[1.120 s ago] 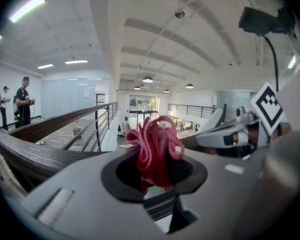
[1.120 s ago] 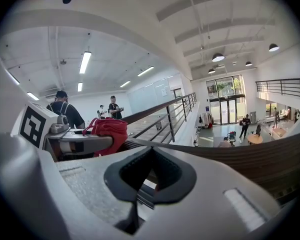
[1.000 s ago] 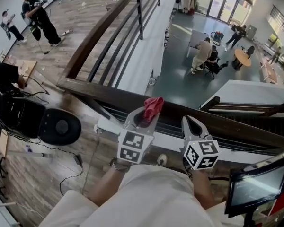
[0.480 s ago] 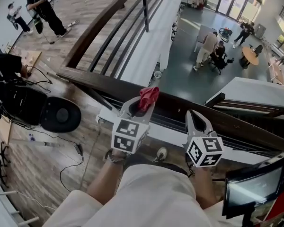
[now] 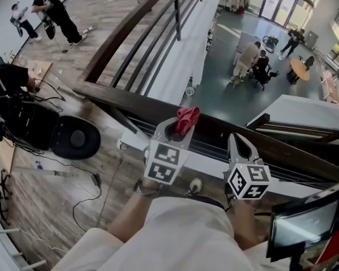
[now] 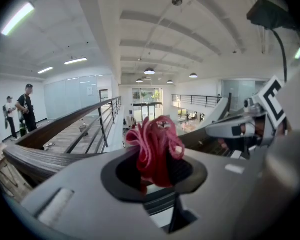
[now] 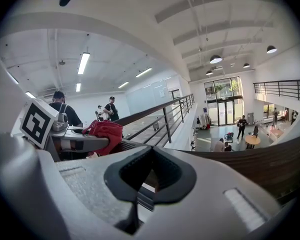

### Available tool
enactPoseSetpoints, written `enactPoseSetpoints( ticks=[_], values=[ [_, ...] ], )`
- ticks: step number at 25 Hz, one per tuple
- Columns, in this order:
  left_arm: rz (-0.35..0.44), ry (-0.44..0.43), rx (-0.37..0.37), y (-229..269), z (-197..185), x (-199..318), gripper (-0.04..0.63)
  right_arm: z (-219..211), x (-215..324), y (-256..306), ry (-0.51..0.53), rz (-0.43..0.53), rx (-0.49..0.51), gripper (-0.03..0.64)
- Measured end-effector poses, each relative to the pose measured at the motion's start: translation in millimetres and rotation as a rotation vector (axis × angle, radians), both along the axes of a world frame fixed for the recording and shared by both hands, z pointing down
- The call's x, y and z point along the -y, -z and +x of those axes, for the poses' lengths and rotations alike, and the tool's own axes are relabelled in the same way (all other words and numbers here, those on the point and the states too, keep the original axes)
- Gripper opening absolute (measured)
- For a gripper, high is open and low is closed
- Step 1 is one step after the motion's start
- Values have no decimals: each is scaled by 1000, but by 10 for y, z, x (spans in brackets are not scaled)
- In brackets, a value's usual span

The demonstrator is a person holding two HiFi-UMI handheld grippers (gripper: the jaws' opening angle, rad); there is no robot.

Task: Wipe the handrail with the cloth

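Wood-plank floor (image 5: 51, 208) underfoot: a round black stool (image 5: 74, 140) stands on the boards, a black cable (image 5: 94, 179) snakes across beside it, and two people (image 5: 55, 13) stand well beyond.

so the cloth (image 5: 187, 119) is a pinkish red, the handrail (image 5: 260, 143) dark brown wood grain, left gripper (image 5: 179, 130) and right gripper (image 5: 236, 141) pale grey, each with a black-and-white square-marker cube, and the floor (image 5: 118, 174) greyish-brown planks
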State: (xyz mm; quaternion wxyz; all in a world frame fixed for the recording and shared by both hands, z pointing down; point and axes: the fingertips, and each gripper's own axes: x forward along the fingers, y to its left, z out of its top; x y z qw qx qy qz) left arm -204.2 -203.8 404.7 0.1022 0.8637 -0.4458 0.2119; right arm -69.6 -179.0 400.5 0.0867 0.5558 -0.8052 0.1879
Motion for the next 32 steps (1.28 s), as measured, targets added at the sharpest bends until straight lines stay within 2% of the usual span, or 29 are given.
enactPoseSetpoints(
  ticks=[2, 8, 18, 32],
  values=[
    [-13, -23, 6, -17, 10, -3, 118, -16, -11, 0, -17, 2, -2, 3],
    [-10, -24, -50, -38, -84, -3, 118, -146, -21, -20, -50, -1, 0, 3],
    [-10, -104, -26, -5, -50, 1, 120, -290, 54, 18, -77, -2, -1, 3],
    [-16, -77, -23, 17, -408, 75, 120, -564, 131, 49, -66, -3, -8, 3]
  ],
)
